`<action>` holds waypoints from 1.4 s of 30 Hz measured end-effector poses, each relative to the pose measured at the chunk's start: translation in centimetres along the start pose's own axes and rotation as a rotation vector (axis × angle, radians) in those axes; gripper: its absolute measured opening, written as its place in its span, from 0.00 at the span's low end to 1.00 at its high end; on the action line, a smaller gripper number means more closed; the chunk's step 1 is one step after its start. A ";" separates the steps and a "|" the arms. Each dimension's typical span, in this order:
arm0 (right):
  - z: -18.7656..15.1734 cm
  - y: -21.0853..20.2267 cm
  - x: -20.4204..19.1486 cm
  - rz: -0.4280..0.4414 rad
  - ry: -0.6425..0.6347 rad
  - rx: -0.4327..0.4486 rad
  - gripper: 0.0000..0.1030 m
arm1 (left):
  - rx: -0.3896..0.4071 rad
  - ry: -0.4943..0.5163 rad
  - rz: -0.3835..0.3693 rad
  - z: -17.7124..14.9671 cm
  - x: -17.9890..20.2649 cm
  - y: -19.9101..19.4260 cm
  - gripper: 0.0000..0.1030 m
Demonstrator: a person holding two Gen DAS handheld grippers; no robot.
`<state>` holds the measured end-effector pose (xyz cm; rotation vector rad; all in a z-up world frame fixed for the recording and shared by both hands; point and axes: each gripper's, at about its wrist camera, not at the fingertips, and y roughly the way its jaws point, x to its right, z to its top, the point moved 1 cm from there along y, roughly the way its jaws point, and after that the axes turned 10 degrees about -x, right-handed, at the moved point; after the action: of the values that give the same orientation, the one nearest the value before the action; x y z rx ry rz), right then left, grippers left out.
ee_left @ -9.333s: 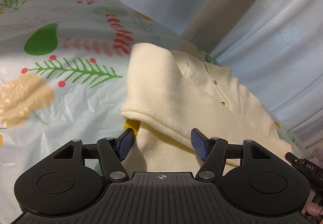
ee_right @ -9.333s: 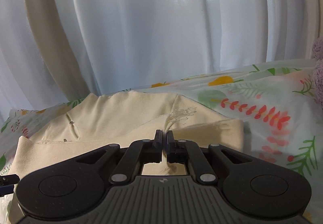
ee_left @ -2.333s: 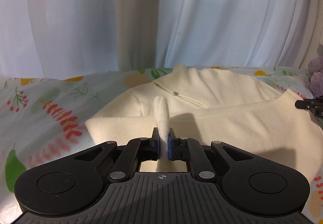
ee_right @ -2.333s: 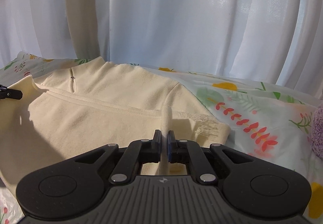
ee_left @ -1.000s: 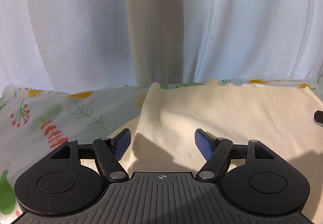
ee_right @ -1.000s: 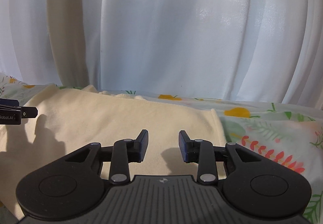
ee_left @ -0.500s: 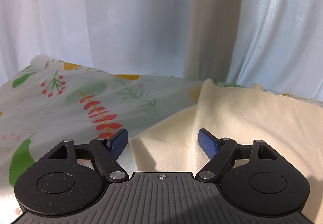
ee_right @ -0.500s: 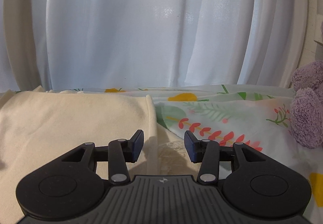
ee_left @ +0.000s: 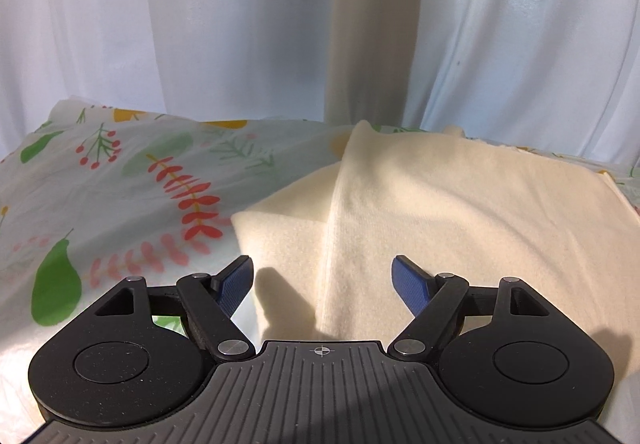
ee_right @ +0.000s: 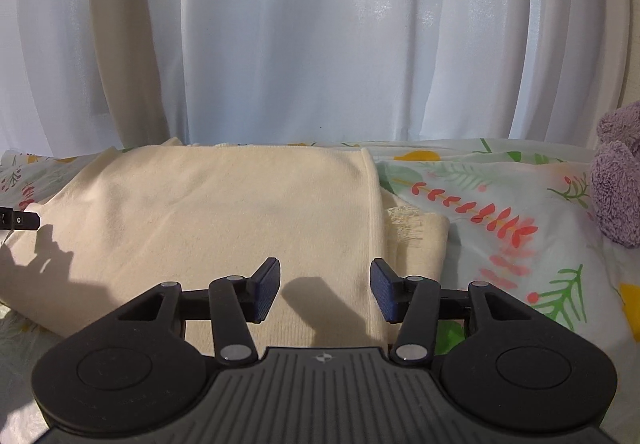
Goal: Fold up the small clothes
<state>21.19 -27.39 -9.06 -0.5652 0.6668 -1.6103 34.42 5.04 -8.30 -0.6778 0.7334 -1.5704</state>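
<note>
A cream garment (ee_left: 460,203) lies folded flat on the floral sheet (ee_left: 120,179). Its folded top layer covers a lower layer that sticks out at the left edge. My left gripper (ee_left: 323,284) is open and empty, just above the garment's near left edge. In the right wrist view the same garment (ee_right: 224,211) fills the middle, with a lace-trimmed lower layer (ee_right: 416,232) showing at its right edge. My right gripper (ee_right: 324,290) is open and empty over the garment's near right edge. The tip of the left gripper (ee_right: 20,222) shows at the far left.
White curtains (ee_right: 320,43) hang close behind the bed. A beige curtain strip (ee_left: 372,23) hangs behind the garment. A purple plush toy (ee_right: 618,183) sits on the sheet at the far right.
Both grippers let go of the garment about a second ago and stayed open. Since half a second ago the left has shifted slightly right, and the right has swung left, widening a little.
</note>
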 end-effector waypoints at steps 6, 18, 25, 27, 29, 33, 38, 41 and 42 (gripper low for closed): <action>0.2 -0.2 -2.1 0.075 -0.013 -0.010 0.25 | -0.002 0.023 -0.011 -0.3 0.7 -0.2 0.72; -0.8 0.7 -1.5 0.014 -0.049 -0.018 0.21 | -0.060 -0.114 -0.163 0.3 -2.6 0.8 0.23; -1.0 0.8 -1.5 0.018 -0.041 -0.015 0.22 | -0.112 -0.178 -0.266 0.8 -4.5 1.2 0.33; -0.9 0.9 -1.6 0.016 -0.046 -0.017 0.23 | -0.121 -0.192 -0.310 0.7 -4.7 1.4 0.30; -0.8 1.0 -1.7 0.011 -0.051 -0.019 0.23 | -0.113 -0.181 -0.308 0.7 -4.7 1.5 0.09; -0.6 0.9 -1.8 0.007 -0.050 -0.024 0.23 | -0.061 -0.217 -0.295 0.8 -5.5 0.3 0.09; -0.7 0.9 -1.5 0.016 -0.040 -0.025 0.23 | -0.086 -0.264 -0.258 0.7 -7.5 -0.1 0.33; -0.6 0.8 -1.4 0.022 -0.031 -0.028 0.23 | -0.139 -0.284 -0.286 0.3 -8.3 0.2 0.60; -0.5 0.8 -1.4 0.026 -0.026 -0.029 0.23 | -0.152 -0.287 -0.296 0.0 -8.4 0.4 0.60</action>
<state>21.60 -26.02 -9.98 -0.5955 0.6769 -1.5691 35.67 13.37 -8.72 -1.1401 0.5590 -1.6462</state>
